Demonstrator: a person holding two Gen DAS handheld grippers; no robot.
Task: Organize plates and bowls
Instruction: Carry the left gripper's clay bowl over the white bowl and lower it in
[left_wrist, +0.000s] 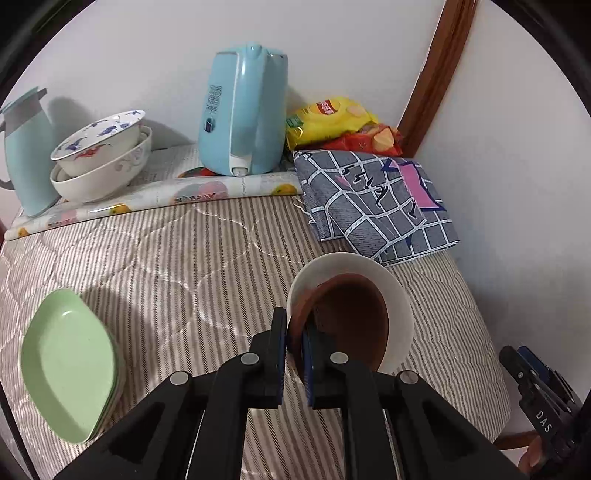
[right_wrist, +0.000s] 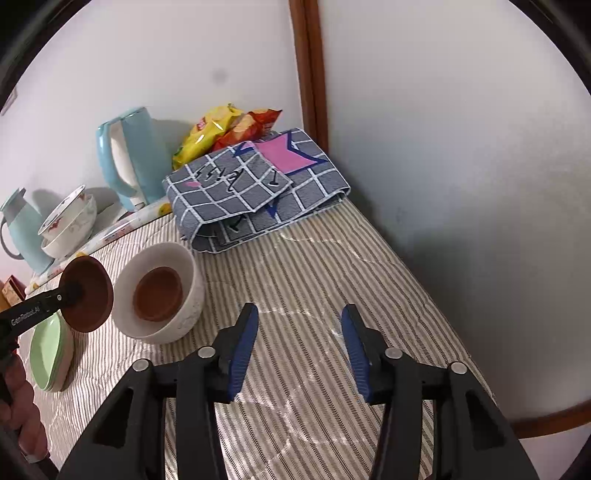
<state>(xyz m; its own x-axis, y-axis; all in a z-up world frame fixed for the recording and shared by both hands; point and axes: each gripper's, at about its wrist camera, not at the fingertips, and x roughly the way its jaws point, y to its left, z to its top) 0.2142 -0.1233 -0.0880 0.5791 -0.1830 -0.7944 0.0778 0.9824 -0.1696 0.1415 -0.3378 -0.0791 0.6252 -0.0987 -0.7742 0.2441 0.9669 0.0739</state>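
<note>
My left gripper (left_wrist: 295, 325) is shut on the rim of a brown bowl (left_wrist: 351, 321) and holds it tilted above the striped cloth. In the right wrist view that held brown bowl (right_wrist: 88, 295) hangs just left of a white bowl (right_wrist: 186, 284), which has a second brown bowl (right_wrist: 158, 294) resting inside it. In the left wrist view the held bowl covers most of the white bowl (left_wrist: 400, 295). My right gripper (right_wrist: 299, 317) stands open over bare cloth to the right of the white bowl, with nothing between its fingers.
A stack of green plates (left_wrist: 70, 365) lies at the left. Patterned bowls (left_wrist: 103, 158) are stacked at the back beside a blue jug (left_wrist: 26, 147) and a blue kettle (left_wrist: 243, 110). A folded checked cloth (left_wrist: 376, 203) and snack bags (left_wrist: 332, 118) fill the back right corner.
</note>
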